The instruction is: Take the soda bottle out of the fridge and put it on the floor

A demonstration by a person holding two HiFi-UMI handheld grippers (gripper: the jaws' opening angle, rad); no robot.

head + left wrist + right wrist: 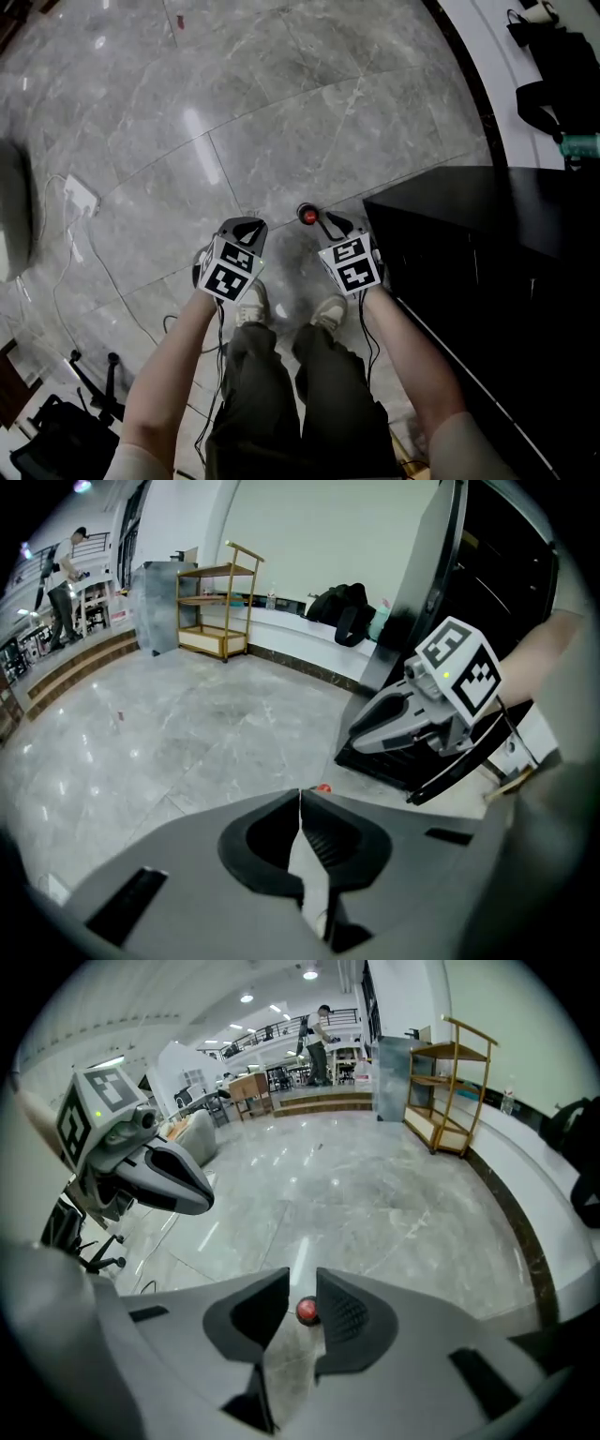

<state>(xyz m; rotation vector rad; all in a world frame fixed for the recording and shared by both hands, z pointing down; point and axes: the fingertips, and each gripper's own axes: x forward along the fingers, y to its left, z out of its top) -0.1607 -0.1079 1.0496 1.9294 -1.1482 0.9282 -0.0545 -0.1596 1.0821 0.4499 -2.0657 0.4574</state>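
Two grippers are counted: the left gripper (246, 225) and the right gripper (330, 223). One soda bottle (307, 215), red-capped, is seen. One black fridge (487, 244) is noted. Two shoes (253, 305) are counted. One wooden shelf rack (450, 1051), one white power strip (82, 195) and one distant person (322, 1030) are logged.

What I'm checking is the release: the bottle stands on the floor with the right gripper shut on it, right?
No. The bottle does stand on the floor, but the right gripper is not shut on it: the right gripper view shows its jaws apart, with the bottle below them, untouched.
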